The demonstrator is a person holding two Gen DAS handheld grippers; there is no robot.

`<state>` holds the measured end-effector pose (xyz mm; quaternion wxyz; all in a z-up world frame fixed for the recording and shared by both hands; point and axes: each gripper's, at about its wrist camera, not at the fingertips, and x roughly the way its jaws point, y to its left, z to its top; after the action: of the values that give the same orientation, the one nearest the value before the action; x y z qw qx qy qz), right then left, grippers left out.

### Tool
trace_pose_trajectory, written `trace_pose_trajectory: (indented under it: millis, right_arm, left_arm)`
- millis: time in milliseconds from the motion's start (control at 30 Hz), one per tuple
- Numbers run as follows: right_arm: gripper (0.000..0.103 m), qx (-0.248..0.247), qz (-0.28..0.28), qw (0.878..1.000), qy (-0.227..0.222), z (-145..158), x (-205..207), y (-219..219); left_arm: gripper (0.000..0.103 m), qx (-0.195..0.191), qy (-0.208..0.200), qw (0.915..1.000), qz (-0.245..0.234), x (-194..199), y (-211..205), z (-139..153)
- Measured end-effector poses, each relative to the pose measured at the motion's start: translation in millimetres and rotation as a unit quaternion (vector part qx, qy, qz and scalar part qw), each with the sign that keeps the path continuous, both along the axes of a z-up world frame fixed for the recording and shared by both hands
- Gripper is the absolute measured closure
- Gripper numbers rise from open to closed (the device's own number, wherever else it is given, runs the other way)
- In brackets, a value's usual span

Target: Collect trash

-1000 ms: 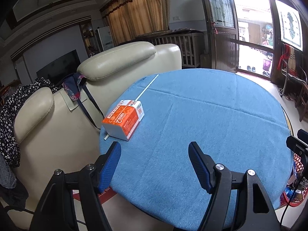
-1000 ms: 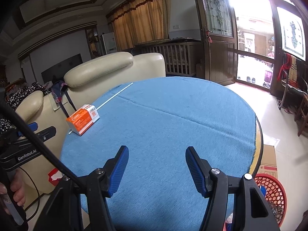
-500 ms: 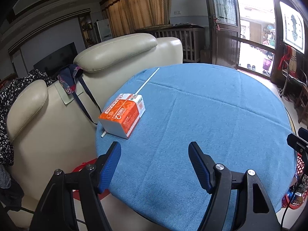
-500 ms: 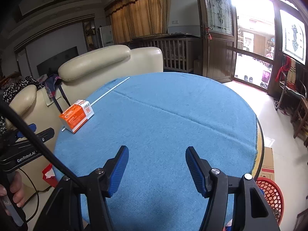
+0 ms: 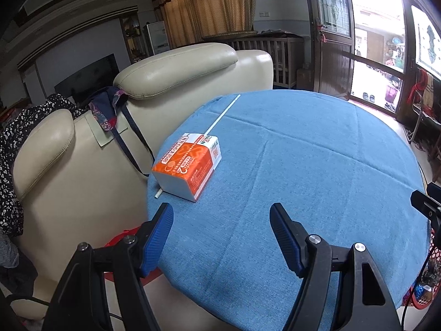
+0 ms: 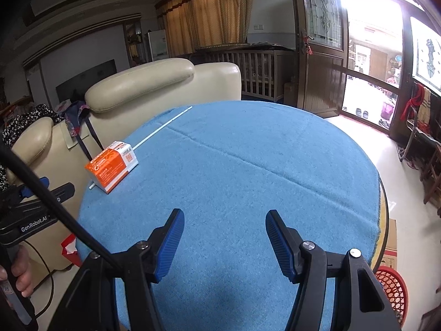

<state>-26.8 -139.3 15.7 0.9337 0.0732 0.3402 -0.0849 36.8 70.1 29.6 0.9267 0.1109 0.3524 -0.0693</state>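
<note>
Nearest in the left wrist view, the left gripper [image 5: 222, 234] hangs over the near edge of the round worktop [image 5: 317, 165], its blue pads [image 5: 155, 241] spread wide with nothing between them. In the right wrist view the right gripper [image 6: 223, 241] is likewise spread wide and empty above the blue cloth, and the left gripper's black body shows at the left edge, with a hand [image 6: 20, 273] wrapped round its handle.

Just beyond the left gripper, near the worktop's left edge, an orange and white carton [image 5: 187, 167] lies on its side. A long white stick [image 5: 220, 117] runs under or behind it, one end poking out at the near side, the rest stretching toward the far rim.

A red basket [image 6: 391, 289] stands on the floor below the worktop's right side.

Behind the worktop stand cream leather armchairs [image 5: 176, 69], with a bag [image 5: 109, 110] hanging between their backs. Farther back are tan curtains [image 5: 209, 8] and a glass door [image 5: 372, 44].
</note>
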Motion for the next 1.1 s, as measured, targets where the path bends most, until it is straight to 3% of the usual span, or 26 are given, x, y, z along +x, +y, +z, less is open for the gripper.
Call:
trace_pose_trajectory:
  millis: [467, 1100]
  right_arm:
    - [0.038, 0.012, 0.017, 1.000, 0.006, -7, 18, -9]
    - [0.038, 0.044, -0.038, 0.998, -0.011, -13, -11, -65]
  left_arm:
    - [0.030, 0.012, 0.005, 0.9998, 0.011, 10, -13, 0]
    - [0.030, 0.043, -0.005, 0.9988, -0.025, 1, -67, 6]
